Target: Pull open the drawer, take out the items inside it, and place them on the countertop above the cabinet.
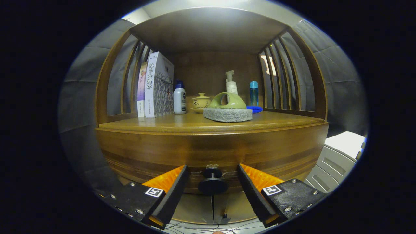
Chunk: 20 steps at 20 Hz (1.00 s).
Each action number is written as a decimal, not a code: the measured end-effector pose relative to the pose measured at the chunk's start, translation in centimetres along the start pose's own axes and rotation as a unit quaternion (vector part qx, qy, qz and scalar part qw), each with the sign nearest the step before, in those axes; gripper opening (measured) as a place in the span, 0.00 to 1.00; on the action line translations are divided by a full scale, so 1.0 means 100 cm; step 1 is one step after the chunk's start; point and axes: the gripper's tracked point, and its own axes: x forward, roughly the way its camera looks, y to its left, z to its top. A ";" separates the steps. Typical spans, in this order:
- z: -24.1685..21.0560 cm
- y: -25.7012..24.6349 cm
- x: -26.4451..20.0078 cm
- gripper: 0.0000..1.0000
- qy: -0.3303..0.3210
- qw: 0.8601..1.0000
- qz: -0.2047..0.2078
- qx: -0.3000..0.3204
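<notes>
Gripper view: the gripper (213, 177) is spread wide, holding nothing, its fingers (177, 185) either side of the drawer's knob (213, 184) without touching. Drawer (211, 152) sits closed just under the countertop (195, 122).

White book (150, 84) spine: "社会心理学". Teapot (201, 101) has "茶". Other labels too small to read.

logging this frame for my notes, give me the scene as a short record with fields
hand-held gripper: open, fingers either side of the knob, not touching it
handle: round black drawer knob, between the fingers
drawer: curved brown wooden drawer front, looks closed
countertop: brown wooden shelf top above the drawer
on countertop: green handled scrubber on grey pad, upright books, white bottle with blue cap, yellow lidded teacup, blue bottle
</notes>
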 end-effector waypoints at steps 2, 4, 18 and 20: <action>0.012 -0.006 -0.006 0.94 -0.005 1.000 0.000 0.008; 0.033 -0.011 -0.019 0.94 -0.021 1.000 0.006 0.018; 0.154 -0.084 -0.143 0.93 -0.106 0.994 0.025 0.012; 0.161 -0.090 -0.161 0.93 -0.112 0.993 0.032 0.006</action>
